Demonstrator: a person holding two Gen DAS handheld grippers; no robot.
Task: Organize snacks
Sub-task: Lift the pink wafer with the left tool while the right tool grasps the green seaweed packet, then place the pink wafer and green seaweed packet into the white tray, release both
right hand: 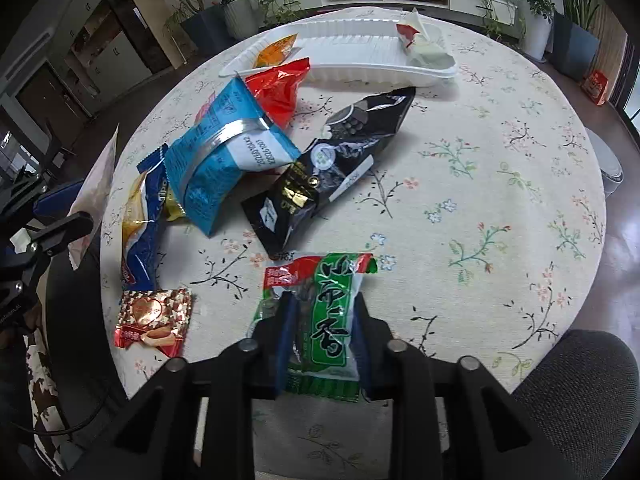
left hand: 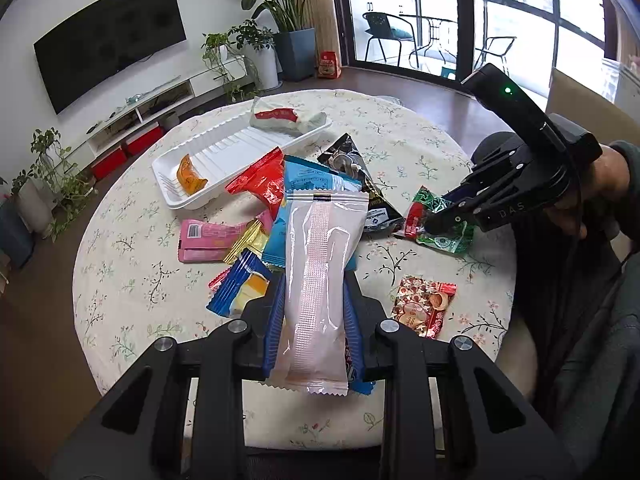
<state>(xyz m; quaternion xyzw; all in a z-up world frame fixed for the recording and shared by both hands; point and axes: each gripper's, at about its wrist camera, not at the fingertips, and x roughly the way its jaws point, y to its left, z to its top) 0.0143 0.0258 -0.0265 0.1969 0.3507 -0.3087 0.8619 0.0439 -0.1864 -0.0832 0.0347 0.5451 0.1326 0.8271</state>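
The left gripper [left hand: 314,320] is clamped on a long pale pink packet [left hand: 318,280]. The packet's long axis runs straight along the fingers, its far sealed end out over the snack pile and its near crimped end back toward the camera. It is held above the table [left hand: 420,128], clear of the cloth.

The right gripper [right hand: 322,332] is closed on a green packet [right hand: 330,312] with a red corner. The blue pads press on both of its sides, and its long axis also lies along the fingers. In the left wrist view this gripper [left hand: 430,224] tilts steeply down at the table's right edge. A hand [left hand: 592,188] grips its handle, and the green packet [left hand: 448,236] rests on or just above the cloth; which of the two cannot be told.

The white tray [left hand: 224,148] sits at the far side of the table. It holds an orange packet [left hand: 190,178] at one end and a white-and-red packet [left hand: 286,118] at the other.

Between tray and grippers lie:
- a red packet [left hand: 264,182];
- a light blue packet [right hand: 224,160];
- a black packet [right hand: 324,168];
- a pink packet [left hand: 208,240];
- a blue-and-yellow packet [left hand: 240,288].

A heart-patterned packet [right hand: 154,318] lies apart, near the table's edge.
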